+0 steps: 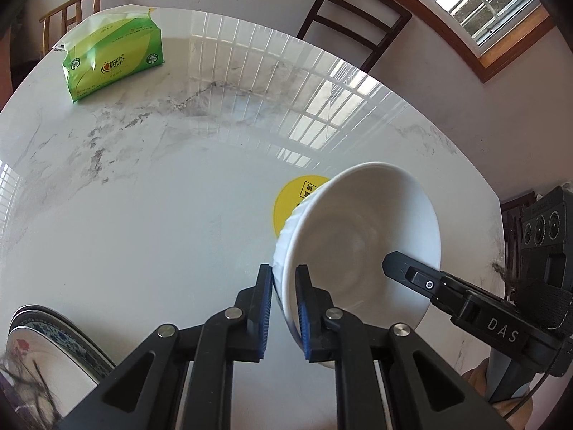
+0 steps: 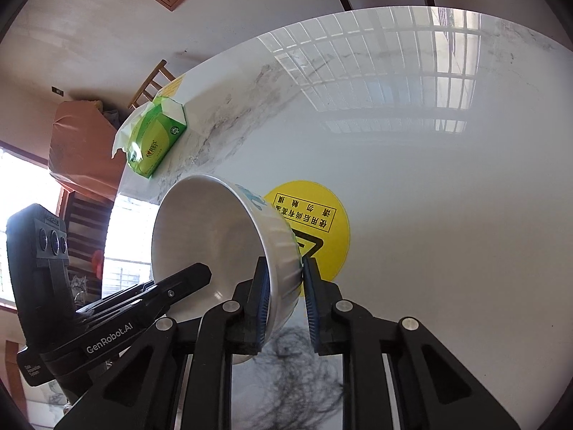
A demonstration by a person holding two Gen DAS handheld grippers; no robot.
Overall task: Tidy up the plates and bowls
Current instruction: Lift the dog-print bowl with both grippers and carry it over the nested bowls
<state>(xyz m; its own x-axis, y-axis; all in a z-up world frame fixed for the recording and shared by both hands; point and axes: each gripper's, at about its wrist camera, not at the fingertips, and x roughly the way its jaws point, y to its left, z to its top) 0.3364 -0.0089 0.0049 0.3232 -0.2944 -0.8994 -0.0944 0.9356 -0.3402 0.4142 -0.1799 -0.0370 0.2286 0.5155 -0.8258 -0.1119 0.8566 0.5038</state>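
A white ribbed bowl (image 1: 361,229) is held tilted above the marble table (image 1: 161,197). My left gripper (image 1: 284,276) is shut on its rim, one pad outside and one inside. My right gripper (image 2: 284,268) is shut on the opposite rim of the same bowl (image 2: 211,229). Each gripper shows in the other's view, the right gripper (image 1: 412,272) at the right, the left gripper (image 2: 186,279) at the left. A blue-and-white patterned plate (image 1: 53,344) lies on the table at the near left.
A green tissue pack (image 1: 114,61) lies at the table's far left, also in the right wrist view (image 2: 157,139). A round yellow sticker (image 2: 322,222) is on the table under the bowl. Wooden chairs (image 1: 358,18) stand beyond the far edge.
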